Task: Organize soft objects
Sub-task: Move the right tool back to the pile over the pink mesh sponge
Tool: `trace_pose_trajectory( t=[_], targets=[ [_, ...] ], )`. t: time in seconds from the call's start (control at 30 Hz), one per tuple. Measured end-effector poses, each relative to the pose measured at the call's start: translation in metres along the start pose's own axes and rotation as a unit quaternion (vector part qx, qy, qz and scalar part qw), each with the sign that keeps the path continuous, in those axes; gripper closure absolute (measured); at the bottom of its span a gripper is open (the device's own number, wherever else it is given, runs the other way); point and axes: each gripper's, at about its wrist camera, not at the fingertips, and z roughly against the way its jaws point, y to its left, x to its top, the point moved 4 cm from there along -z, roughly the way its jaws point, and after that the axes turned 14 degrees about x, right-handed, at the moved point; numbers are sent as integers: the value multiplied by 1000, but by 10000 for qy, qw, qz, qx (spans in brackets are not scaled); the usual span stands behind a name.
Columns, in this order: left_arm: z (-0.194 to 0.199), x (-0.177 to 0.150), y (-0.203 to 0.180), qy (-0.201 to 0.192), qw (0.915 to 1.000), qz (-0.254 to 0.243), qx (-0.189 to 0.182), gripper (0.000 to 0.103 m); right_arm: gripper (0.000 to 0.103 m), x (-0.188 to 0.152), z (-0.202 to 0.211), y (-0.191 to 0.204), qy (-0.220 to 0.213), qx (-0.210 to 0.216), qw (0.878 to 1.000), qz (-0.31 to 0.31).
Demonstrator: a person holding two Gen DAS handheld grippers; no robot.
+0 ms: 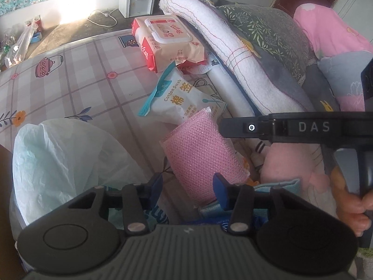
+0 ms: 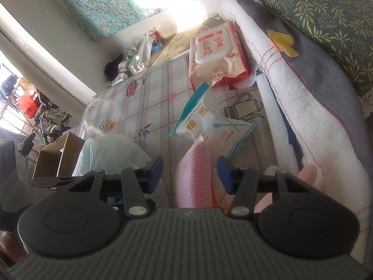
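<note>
A pink mesh sponge (image 1: pixel 200 154) lies on the patterned cloth (image 1: pixel 81 70), propped against a white cotton-swab bag (image 1: pixel 179 100). My left gripper (image 1: pixel 189 184) is low over the sponge's near end, its blue pads on either side with a gap on the left, so it is open. In the right wrist view the sponge (image 2: pixel 193 177) sits between the blue pads of my right gripper (image 2: pixel 190 168) with space on both sides, also open. The right gripper's black finger (image 1: pixel 244 127) reaches in from the right above the sponge. A pack of wet wipes (image 1: pixel 167 39) lies farther back.
A crumpled white plastic bag (image 1: pixel 65 163) sits at the left, with a cardboard box (image 2: pixel 56 158) beyond it. A rolled white blanket (image 1: pixel 233 53), a leaf-print pillow (image 1: pixel 268 28) and a pink plush (image 1: pixel 291 170) pile up on the right. A hand (image 1: pixel 359 212) holds the right gripper.
</note>
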Motion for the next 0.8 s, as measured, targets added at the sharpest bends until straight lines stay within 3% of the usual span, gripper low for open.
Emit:
trace_pose_trajectory(
  t=[0.1, 0.2, 0.3, 0.57, 0.7, 0.8],
  targets=[
    [-4, 0, 2, 36, 10000, -30, 32, 57, 59, -1, -20, -3, 238, 6, 9997, 49],
    [-6, 0, 3, 51, 10000, -27, 10, 57, 89, -5, -33, -5, 408, -35, 9990, 201],
    [-7, 1, 2, 36, 9999, -5, -95, 56, 101, -7, -28, -10, 317, 69, 9993, 192],
    [-26, 9, -6, 335, 9987, 195, -330, 47, 102, -4, -4, -32, 97, -20, 9999, 39],
    [-27, 4, -8, 363, 9991, 55, -205, 48, 95, -1, -7, -35, 107, 482, 9981, -374],
    [-26, -1, -5, 324, 9994, -84, -13, 49, 79, 3, -17, -25, 178, 493, 9985, -180]
  ],
)
